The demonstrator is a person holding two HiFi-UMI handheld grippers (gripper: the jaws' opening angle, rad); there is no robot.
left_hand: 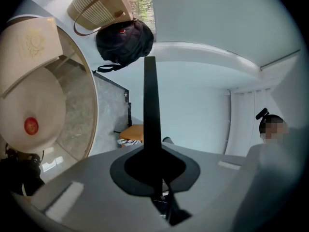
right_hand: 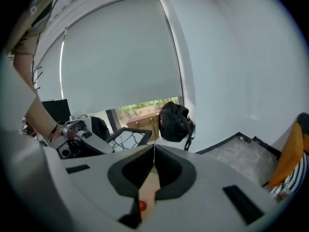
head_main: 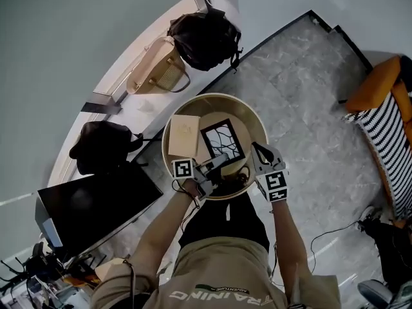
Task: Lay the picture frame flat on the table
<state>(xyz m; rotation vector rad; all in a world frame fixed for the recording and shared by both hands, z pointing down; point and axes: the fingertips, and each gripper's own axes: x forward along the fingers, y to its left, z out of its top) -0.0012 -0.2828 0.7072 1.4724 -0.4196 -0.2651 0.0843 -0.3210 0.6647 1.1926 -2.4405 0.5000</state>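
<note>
The picture frame (head_main: 222,140), black with a white branching pattern, sits tilted over the round pale table (head_main: 252,118). I cannot tell whether it touches the tabletop. My left gripper (head_main: 215,165) is shut on the frame's near left edge. In the left gripper view that edge shows as a thin black bar (left_hand: 150,105) rising from between the closed jaws. The right gripper view shows the frame (right_hand: 126,137) with the left gripper (right_hand: 77,139) at its side. My right gripper (head_main: 256,148) hangs just right of the frame, its jaws (right_hand: 153,151) shut with nothing between them.
A beige box (head_main: 183,136) lies on the table left of the frame. A window ledge at the back carries a black backpack (head_main: 206,37), a tan handbag (head_main: 158,66) and a dark bag (head_main: 100,143). A monitor (head_main: 96,205) stands left, an orange striped chair (head_main: 386,108) right.
</note>
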